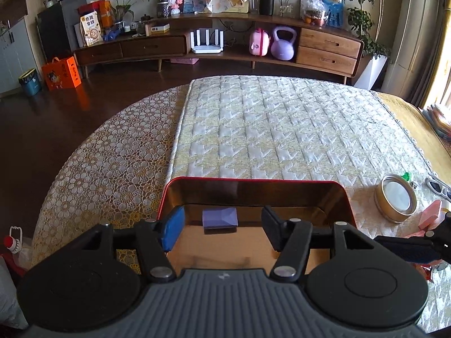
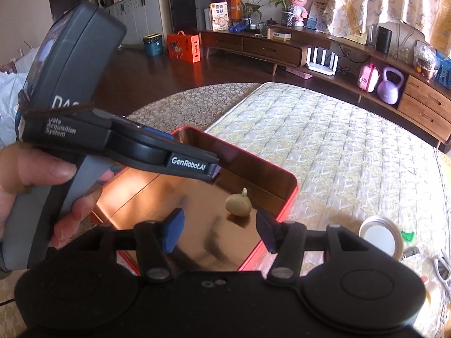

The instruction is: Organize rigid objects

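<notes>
A red tin box (image 1: 253, 180) with a shiny gold inside sits on the quilted mat; it also shows in the right wrist view (image 2: 290, 197). A purple block (image 1: 220, 217) lies on its floor. My left gripper (image 1: 222, 229) is open and empty above the tin, just in front of the block. A tan garlic-shaped piece (image 2: 238, 204) lies inside the tin near its right wall. My right gripper (image 2: 218, 232) is open and empty over the tin, close to that piece. The left gripper's body (image 2: 84, 107) crosses the left of the right wrist view.
A round tin lid (image 1: 398, 197) lies right of the box, also in the right wrist view (image 2: 380, 239). White sunglasses (image 1: 439, 187), a green piece (image 2: 408, 235) and a pink object (image 1: 431, 217) lie beyond it. A wooden TV cabinet (image 1: 214, 48) stands across the floor.
</notes>
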